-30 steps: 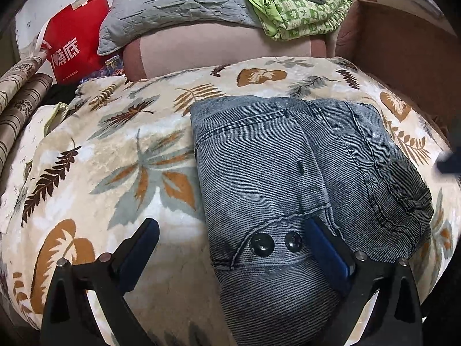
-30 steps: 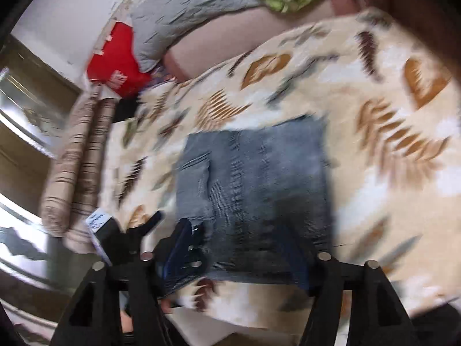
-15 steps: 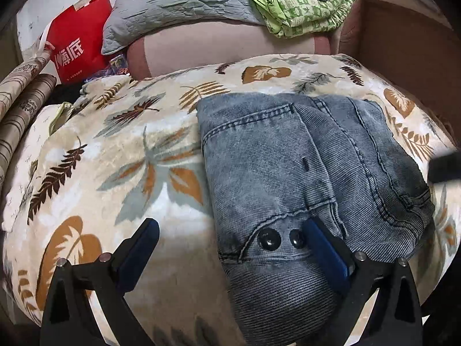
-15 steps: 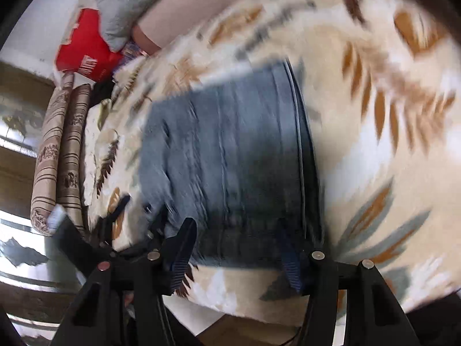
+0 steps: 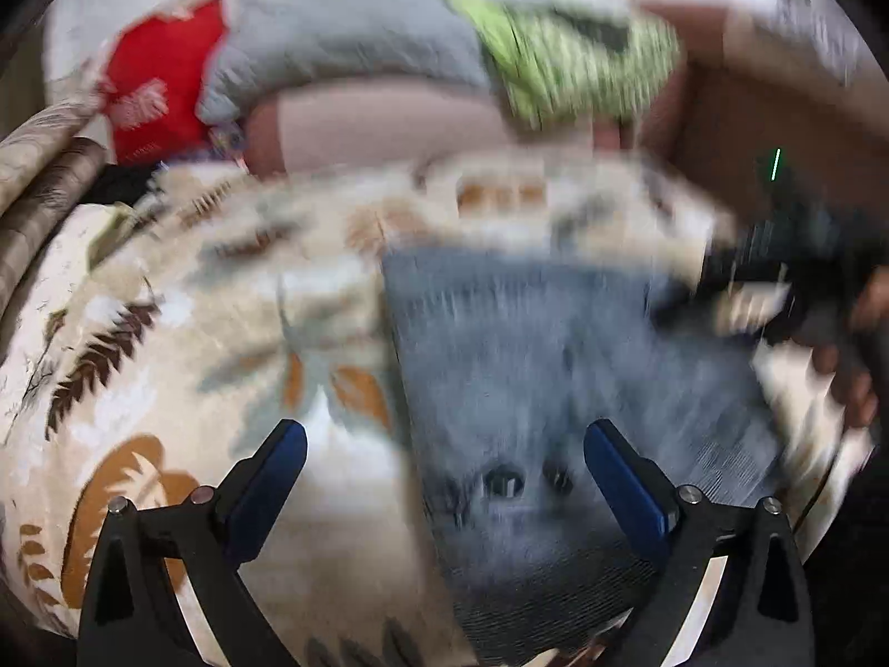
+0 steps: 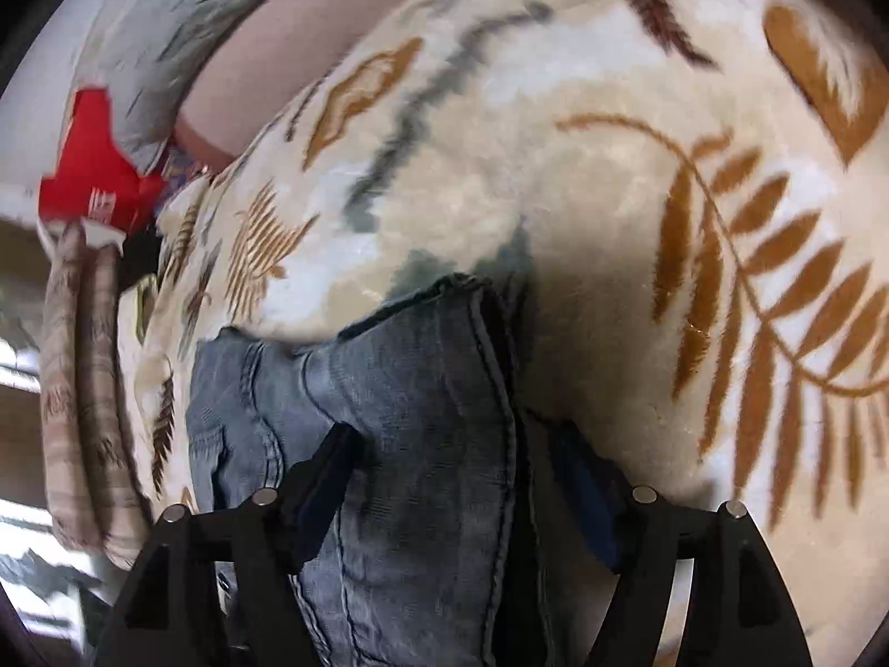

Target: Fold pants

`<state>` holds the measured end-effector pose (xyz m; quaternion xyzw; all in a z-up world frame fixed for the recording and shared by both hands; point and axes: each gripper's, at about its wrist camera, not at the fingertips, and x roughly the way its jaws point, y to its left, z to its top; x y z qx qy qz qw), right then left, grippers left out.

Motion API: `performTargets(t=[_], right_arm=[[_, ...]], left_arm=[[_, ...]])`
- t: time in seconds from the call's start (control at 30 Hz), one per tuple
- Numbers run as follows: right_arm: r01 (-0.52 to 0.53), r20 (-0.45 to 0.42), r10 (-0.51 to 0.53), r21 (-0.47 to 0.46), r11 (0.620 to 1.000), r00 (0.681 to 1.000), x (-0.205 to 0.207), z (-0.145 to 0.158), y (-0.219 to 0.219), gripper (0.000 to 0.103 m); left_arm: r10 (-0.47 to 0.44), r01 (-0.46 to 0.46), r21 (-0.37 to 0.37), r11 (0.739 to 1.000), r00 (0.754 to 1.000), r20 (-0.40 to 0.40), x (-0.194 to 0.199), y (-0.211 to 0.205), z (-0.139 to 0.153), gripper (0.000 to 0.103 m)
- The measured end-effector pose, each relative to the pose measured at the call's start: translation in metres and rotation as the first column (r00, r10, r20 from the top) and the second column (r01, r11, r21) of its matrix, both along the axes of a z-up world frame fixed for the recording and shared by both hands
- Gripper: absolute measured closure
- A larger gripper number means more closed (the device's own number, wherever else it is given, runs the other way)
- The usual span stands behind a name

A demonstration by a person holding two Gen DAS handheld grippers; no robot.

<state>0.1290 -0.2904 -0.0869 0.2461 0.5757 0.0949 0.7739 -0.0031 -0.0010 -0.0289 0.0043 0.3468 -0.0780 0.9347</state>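
The folded blue denim pants point(image 5: 555, 378) lie on a cream leaf-print blanket point(image 5: 166, 333). The left wrist view is blurred. My left gripper point(image 5: 444, 450) is open and empty, its right finger over the waistband near two dark buttons point(image 5: 503, 481). My right gripper point(image 6: 461, 456) is open, low over the right edge of the pants point(image 6: 422, 400), with the folded stack between its two fingers; the fingers are not closed on the cloth. The right gripper also shows in the left wrist view point(image 5: 789, 278), at the pants' far right side, with the hand holding it.
A red bag point(image 5: 161, 83), a grey pillow point(image 5: 344, 50) and a green patterned cloth point(image 5: 572, 61) lie at the back. Striped rolled cushions point(image 6: 83, 389) lie along the left. A brown sofa arm point(image 5: 778, 122) stands at the right.
My right gripper has dropped down close to the right edge of the pants, which now lies between its fingers. The left view has shifted and become blurred.
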Motion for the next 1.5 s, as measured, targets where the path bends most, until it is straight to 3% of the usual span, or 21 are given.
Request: performTargets(t=[0.07,0.17,0.27,0.33,0.4,0.5,0.53,0.67,0.7,0.73,0.8,0.93,0.97,1.0,1.07,1.23,1.27,1.3,1.37,1.43,1.5], right_arm=[[-0.046,-0.039,0.043,-0.079,0.996,0.998,0.004,0.01,0.008,0.027],[-0.073,0.001,0.074,-0.179,0.981,0.997,0.007,0.039,0.016,0.027],[-0.117,0.075,0.142,-0.267,0.957,0.987,0.015,0.079,0.041,0.024],[-0.226,0.076,0.257,-0.285,0.931,0.963,0.034,0.1,0.082,0.011],[-0.372,0.018,0.399,-0.328,0.869,0.917,0.052,0.103,0.131,0.01],[-0.547,-0.07,0.578,-0.43,0.718,0.813,0.069,0.097,0.203,0.01],[-0.573,-0.102,0.598,-0.45,0.685,0.795,0.074,0.09,0.218,0.01],[-0.649,-0.264,0.602,-0.448,0.615,0.753,0.095,0.05,0.259,0.012],[-0.657,-0.291,0.598,-0.461,0.596,0.747,0.097,0.042,0.262,0.036],[-0.661,-0.32,0.585,-0.472,0.583,0.745,0.102,0.034,0.261,0.071],[-0.625,-0.329,0.532,-0.454,0.636,0.78,0.114,0.026,0.249,0.071],[-0.43,-0.191,0.401,-0.601,0.674,0.896,0.125,0.043,0.215,0.072],[-0.352,-0.137,0.343,-0.61,0.71,0.929,0.127,0.052,0.199,0.072],[-0.315,-0.102,0.319,-0.588,0.745,0.942,0.125,0.059,0.187,0.072],[-0.29,-0.017,0.324,-0.491,0.821,0.946,0.106,0.08,0.166,0.07],[-0.309,0.081,0.344,-0.287,0.907,0.935,0.044,0.089,0.139,0.066],[-0.287,0.075,0.314,-0.245,0.926,0.947,0.031,0.078,0.122,0.058],[-0.263,0.056,0.284,-0.244,0.934,0.957,0.023,0.069,0.112,0.047],[-0.26,0.007,0.27,-0.247,0.933,0.963,0.012,0.03,0.086,0.052],[-0.241,0.06,0.258,-0.201,0.95,0.964,0.003,0.039,0.08,0.052],[-0.215,0.117,0.247,-0.23,0.949,0.962,-0.01,0.062,0.078,0.051]], left_arm=[[0.013,-0.013,-0.015,1.0,1.0,-0.002,0.003,0.004,0.004,0.003],[-0.042,0.055,0.069,0.996,0.984,-0.175,0.018,-0.011,-0.034,0.003],[-0.037,0.043,0.032,0.999,0.983,-0.18,0.02,-0.007,-0.036,0.003],[-0.041,0.047,0.025,0.999,0.982,-0.183,0.021,-0.007,-0.037,0.003],[-0.039,0.041,0.009,0.999,0.982,-0.187,0.021,-0.005,-0.038,0.003],[-0.045,0.048,0.012,0.999,0.983,-0.178,0.02,-0.004,-0.039,0.003],[-0.046,0.049,0.009,0.999,0.983,-0.178,0.021,-0.003,-0.04,0.003],[-0.055,0.054,-0.011,0.998,0.981,-0.184,0.021,-0.001,-0.041,0.003],[-0.056,0.054,-0.016,0.998,0.981,-0.187,0.021,-0.001,-0.04,0.003],[-0.055,0.052,-0.018,0.998,0.981,-0.187,0.021,0.0,-0.04,0.003],[-0.055,0.05,-0.03,0.998,0.98,-0.194,0.022,0.001,-0.041,0.003],[-0.053,0.045,-0.041,0.998,0.978,-0.203,0.022,0.003,-0.042,0.003],[-0.052,0.044,-0.042,0.998,0.978,-0.203,0.022,0.003,-0.042,0.003],[-0.051,0.043,-0.042,0.998,0.978,-0.201,0.021,0.003,-0.042,0.003],[-0.048,0.041,-0.042,0.998,0.979,-0.199,0.021,0.003,-0.042,0.003],[-0.042,0.037,-0.035,0.999,0.982,-0.185,0.02,0.001,-0.04,0.003],[-0.04,0.034,-0.035,0.999,0.983,-0.181,0.019,0.001,-0.04,0.003],[-0.041,0.034,-0.043,0.999,0.984,-0.174,0.019,0.002,-0.039,0.003],[-0.046,0.036,-0.065,0.997,0.985,-0.165,0.016,0.003,-0.035,0.003],[-0.052,0.041,-0.084,0.996,0.989,-0.136,0.01,0.007,-0.027,0.003],[-0.016,0.008,-0.092,0.996,0.996,-0.085,0.002,0.016,-0.015,0.003]])
